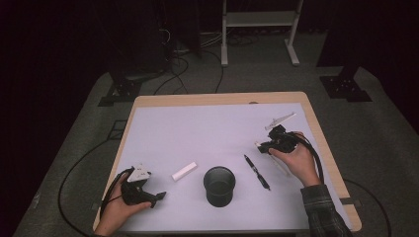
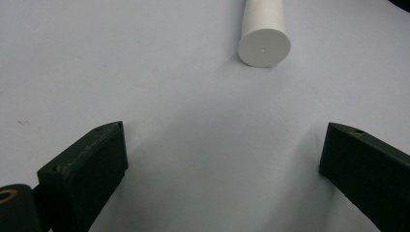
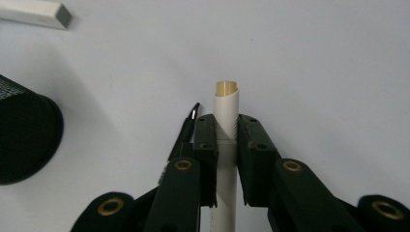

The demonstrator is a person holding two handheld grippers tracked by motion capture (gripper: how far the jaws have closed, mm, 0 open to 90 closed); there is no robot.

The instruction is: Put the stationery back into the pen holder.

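Resting near the table's near-left corner, the left gripper [image 1: 157, 197] holds its jaws wide apart with nothing between them, aimed at a white tube [image 1: 184, 171] lying just ahead. Right of that stands a black mesh cup [image 1: 219, 185], then a black pen [image 1: 257, 172] lies flat. Farthest right, the right gripper [image 1: 260, 146] is clamped on a cream stick [image 3: 226, 145], lifted above the white mat [image 1: 207, 123].

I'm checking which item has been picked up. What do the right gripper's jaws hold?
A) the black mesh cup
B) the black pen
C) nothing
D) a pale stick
D: in the right gripper view the right gripper is clamped on a pale stick, while the black pen lies on the table.
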